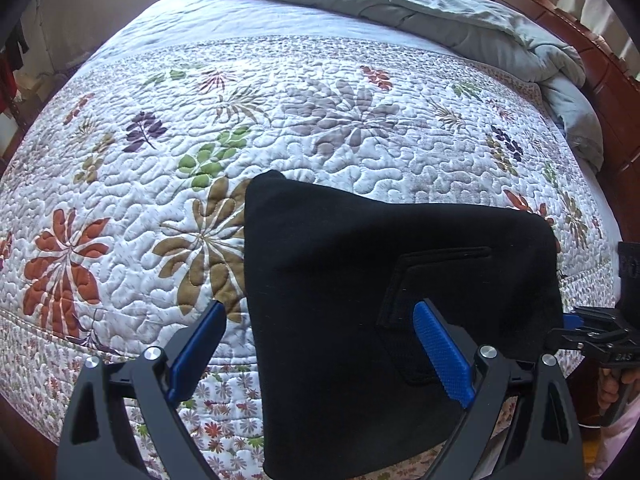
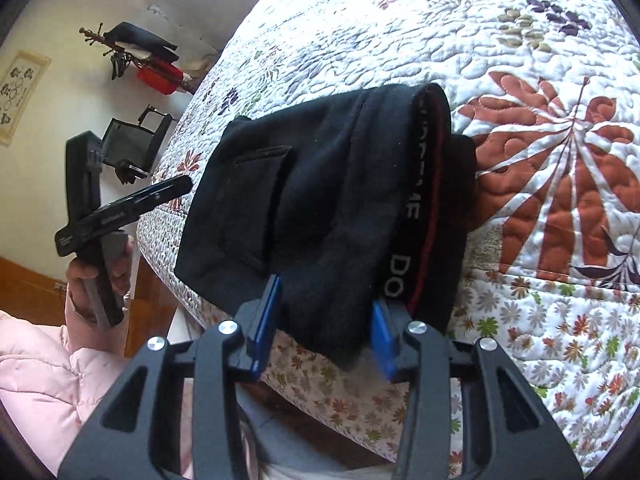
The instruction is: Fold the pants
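Left gripper [image 1: 320,344]: jaws wide apart, blue pads clamp nothing; one pad is over the quilt, the other over the black cloth, whether it touches I cannot tell.
Right gripper [image 2: 324,320]: blue pads apart, one on each side of the near end of the folded pants; they do not press the cloth.
Folded pants [image 2: 320,200]: black, folded to a thick packet, lying at the near edge of the bed [image 1: 600,60], with the near end hanging a little over this edge.
Long axis: in the right wrist view it runs from the bed's near edge inward, toward the middle of the quilt.
Waistband [image 2: 416,184]: seen only in the right wrist view; a red line and white letters run along it, on the side toward the big rust-red flower.
Pocket [image 1: 432,300]: a sewn flap on the upper face, seen in both views.
Quilt [image 1: 200,140]: white, with leaf and flower print, it carries the pants.
Grey duvet [image 1: 460,12]: only in the left wrist view, bunched at the far edge by the wooden headboard.
Coat stand [image 2: 132,56]: only in the right wrist view, by the wall.
Person: hand [image 2: 100,272] on the left gripper's handle, pink sleeve [image 2: 44,368] below it.
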Motion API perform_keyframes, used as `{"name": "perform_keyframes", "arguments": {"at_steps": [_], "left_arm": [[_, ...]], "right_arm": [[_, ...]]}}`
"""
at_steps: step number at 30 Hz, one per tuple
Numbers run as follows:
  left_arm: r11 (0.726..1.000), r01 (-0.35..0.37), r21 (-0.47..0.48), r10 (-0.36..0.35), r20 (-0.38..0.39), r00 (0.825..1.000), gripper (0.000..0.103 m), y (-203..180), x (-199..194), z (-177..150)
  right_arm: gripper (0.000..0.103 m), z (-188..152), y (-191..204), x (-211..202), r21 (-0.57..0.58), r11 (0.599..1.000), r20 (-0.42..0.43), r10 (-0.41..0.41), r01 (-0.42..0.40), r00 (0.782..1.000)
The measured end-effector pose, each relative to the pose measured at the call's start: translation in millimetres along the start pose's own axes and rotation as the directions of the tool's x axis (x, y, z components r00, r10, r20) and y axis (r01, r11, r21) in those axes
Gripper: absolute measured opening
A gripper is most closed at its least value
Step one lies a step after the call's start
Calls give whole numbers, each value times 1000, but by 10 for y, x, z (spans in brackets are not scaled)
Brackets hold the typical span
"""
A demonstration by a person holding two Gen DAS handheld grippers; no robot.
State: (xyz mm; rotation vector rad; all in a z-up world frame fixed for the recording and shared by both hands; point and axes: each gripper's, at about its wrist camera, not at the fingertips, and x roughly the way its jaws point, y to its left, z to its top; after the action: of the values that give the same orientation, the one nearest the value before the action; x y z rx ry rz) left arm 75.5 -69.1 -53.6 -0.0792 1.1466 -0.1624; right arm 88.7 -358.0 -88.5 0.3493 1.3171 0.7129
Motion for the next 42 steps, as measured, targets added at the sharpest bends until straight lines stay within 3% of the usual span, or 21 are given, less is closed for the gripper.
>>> {"name": "perform_keyframes", "arguments": {"at_steps": [2, 3, 6, 17, 22, 25, 29, 32, 36, 42], "left_arm": [[1000, -4, 5, 4, 5, 1000, 95, -28, -27, -5], [1000, -5, 9, 5, 6, 1000, 95, -44, -43, -7], [1000, -5, 18, 5, 13, 1000, 95, -83, -92, -8], [999, -8, 36, 6, 39, 999, 95, -154, -224, -17], [1000, 8, 14, -8, 2, 1000, 95, -117, -127, -40], [1000, -22, 4, 22, -35, 999, 95, -25, 6, -95], [997, 41, -70, -48, -101, 994, 95, 209, 171, -192], [992, 63, -113, -78, -142, 987, 95, 350, 263, -301], [977, 152, -151, -177, -161, 971, 95, 455, 281, -454], [955, 236, -181, -270, -189, 944, 95, 438, 443, -544]], "right_arm": [[37, 7, -25, 47, 10, 1000, -6, 4, -4, 1000], [27, 2, -36, 57, 16, 1000, -3, -6, 6, 1000], [13, -22, -52, 7, 16, 999, 11, -31, 31, 999], [11, -40, 21, -227, 4, 996, 33, -84, 84, 996], [12, -35, -114, 61, 36, 991, -19, -130, 130, 991], [13, -24, -167, 137, 66, 991, -15, -115, 115, 993], [22, -52, -119, 77, 42, 991, -1, -125, 125, 992], [47, -88, -28, -54, 16, 982, 25, -190, 190, 981], [65, -136, 8, -236, 22, 968, 51, -250, 249, 967], [68, -146, -179, -115, 81, 968, 11, -238, 236, 971]]}}
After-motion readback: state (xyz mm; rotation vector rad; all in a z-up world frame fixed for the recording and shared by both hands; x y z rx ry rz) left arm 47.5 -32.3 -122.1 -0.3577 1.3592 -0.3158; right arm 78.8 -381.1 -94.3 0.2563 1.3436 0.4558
